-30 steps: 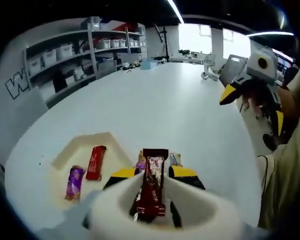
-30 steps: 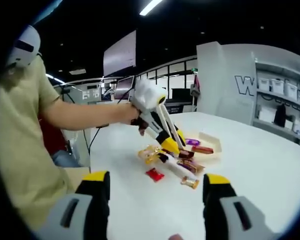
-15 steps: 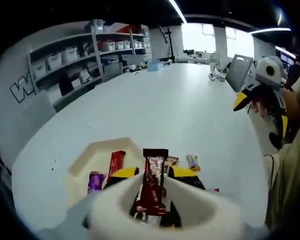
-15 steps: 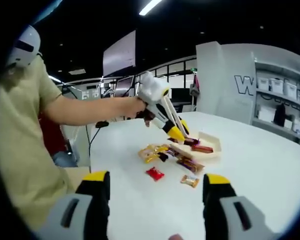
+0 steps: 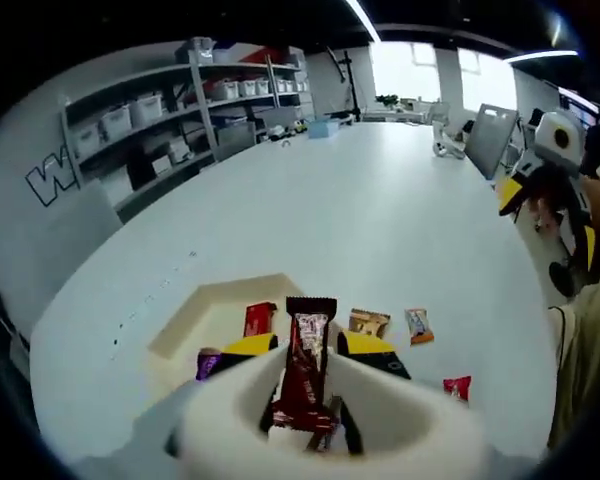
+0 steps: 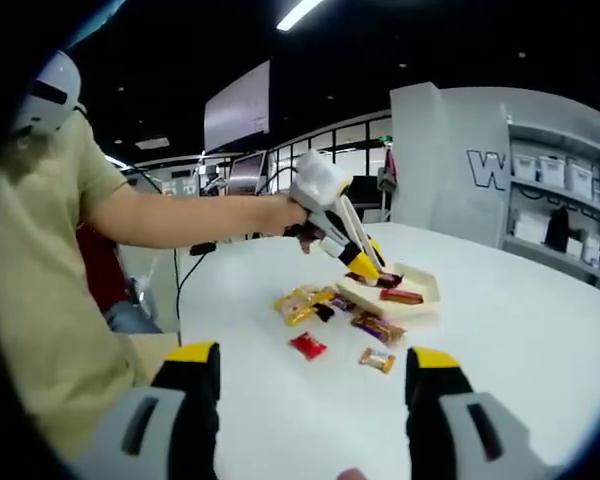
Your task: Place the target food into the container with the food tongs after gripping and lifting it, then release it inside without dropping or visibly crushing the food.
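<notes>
One dark-red snack bar (image 5: 302, 372) clamped in my left gripper (image 5: 305, 350), over tray (image 5: 185, 327); light, crinkly, slippery wrapper, so mid-body grip. Right gripper (image 6: 315, 375) hangs unclenched, empty.

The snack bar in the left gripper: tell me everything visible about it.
The snack bar is a long, dark red, glossy wrapper with crimped ends and a pale printed panel. It stands lengthwise between the left gripper's yellow-tipped jaws, clamped and lifted. In the right gripper view it hangs over the tray's near edge, not yet released.
</notes>
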`<state>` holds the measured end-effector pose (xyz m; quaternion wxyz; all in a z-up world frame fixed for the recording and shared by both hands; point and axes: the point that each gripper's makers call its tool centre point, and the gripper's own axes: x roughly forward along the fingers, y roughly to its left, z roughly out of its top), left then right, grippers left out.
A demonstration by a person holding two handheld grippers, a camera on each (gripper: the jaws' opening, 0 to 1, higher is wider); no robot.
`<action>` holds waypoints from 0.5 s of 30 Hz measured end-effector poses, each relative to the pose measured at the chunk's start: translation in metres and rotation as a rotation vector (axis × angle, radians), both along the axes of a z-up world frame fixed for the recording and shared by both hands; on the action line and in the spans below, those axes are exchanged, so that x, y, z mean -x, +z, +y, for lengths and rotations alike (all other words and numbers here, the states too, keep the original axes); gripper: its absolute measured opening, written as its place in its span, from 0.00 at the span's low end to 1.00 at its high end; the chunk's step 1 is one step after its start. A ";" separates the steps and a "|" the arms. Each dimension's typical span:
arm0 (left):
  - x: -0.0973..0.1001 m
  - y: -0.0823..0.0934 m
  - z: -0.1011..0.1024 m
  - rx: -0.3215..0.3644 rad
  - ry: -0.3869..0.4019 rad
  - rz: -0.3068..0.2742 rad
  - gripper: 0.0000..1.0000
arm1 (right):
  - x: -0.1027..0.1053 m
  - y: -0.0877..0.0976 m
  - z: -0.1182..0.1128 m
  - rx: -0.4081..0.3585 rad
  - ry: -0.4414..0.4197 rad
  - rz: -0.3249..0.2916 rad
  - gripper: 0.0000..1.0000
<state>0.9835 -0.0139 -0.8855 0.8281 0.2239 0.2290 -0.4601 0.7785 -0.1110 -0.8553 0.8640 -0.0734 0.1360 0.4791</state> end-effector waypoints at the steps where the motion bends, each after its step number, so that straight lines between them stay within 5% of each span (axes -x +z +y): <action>1: -0.001 -0.002 0.000 -0.004 0.000 -0.001 0.22 | 0.000 0.000 0.000 0.000 -0.001 0.000 0.74; 15: -0.012 -0.015 -0.002 -0.012 0.014 0.037 0.23 | 0.001 0.000 -0.003 0.005 -0.005 0.001 0.74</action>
